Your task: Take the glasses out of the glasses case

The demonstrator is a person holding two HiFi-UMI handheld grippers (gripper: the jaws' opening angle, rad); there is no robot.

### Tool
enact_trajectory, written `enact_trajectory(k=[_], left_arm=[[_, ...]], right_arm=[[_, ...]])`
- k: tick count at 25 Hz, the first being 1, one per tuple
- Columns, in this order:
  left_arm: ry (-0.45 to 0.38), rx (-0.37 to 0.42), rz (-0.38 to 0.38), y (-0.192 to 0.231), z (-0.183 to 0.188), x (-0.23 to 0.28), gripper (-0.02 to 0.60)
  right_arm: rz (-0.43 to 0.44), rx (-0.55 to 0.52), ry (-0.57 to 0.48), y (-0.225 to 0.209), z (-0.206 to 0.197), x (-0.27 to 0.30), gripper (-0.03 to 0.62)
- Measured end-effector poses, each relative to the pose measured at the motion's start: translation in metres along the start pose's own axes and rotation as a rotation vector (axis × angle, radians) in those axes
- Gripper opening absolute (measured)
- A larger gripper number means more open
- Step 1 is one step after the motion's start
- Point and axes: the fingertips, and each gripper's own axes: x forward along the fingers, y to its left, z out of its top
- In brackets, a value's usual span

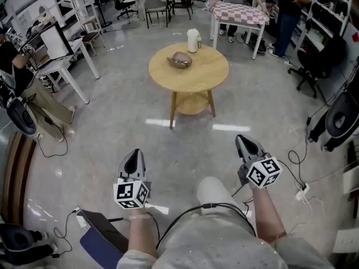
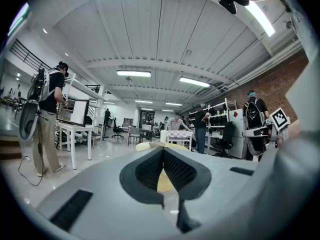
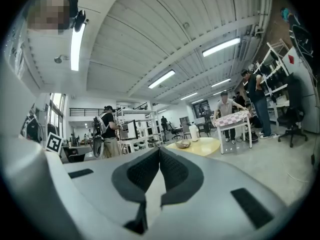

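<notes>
Ahead, one round pale wooden table (image 1: 197, 80) bears one brown oval glasses case (image 1: 180, 60) and one white bottle (image 1: 193, 40); my left gripper (image 1: 133, 156) and right gripper (image 1: 242, 141) are each pressed together, empty.

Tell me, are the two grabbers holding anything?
Nothing is held. The left gripper and the right gripper are both shut and empty, well short of the round table where the glasses case lies.
</notes>
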Motion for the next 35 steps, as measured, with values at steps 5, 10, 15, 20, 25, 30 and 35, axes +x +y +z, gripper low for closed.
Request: enact_trajectory(k=[5, 10, 15, 20, 25, 30, 35], left_arm=[[0.009, -0.015, -0.006, -0.003, -0.004, 0.017, 0.005], [0.01, -0.021, 0.014, 0.011, -0.006, 0.042, 0.005], [0.028, -0.015, 0.026, 0.025, -0.003, 0.077, 0.005], [0.057, -0.02, 0.027, 0.033, -0.006, 0.122, 0.005], [0.08, -0.01, 0.034, 0.05, -0.003, 0.166, 0.005], [0.095, -0.003, 0.023, 0.057, 0.0, 0.212, 0.005], [0.099, 0.008, 0.006, 0.059, 0.007, 0.254, 0.005]], right_arm=[[-0.009, 0.02, 0.013, -0.013, -0.003, 0.01, 0.085], [-0.013, 0.046, 0.02, -0.031, -0.008, 0.038, 0.123], [-0.013, 0.097, -0.002, -0.053, -0.003, 0.077, 0.133], [0.001, 0.122, 0.031, -0.077, -0.007, 0.119, 0.158], [0.008, 0.153, 0.042, -0.098, -0.007, 0.166, 0.164], [0.014, 0.18, 0.056, -0.119, -0.01, 0.205, 0.166], [0.011, 0.199, 0.06, -0.141, -0.008, 0.236, 0.166]])
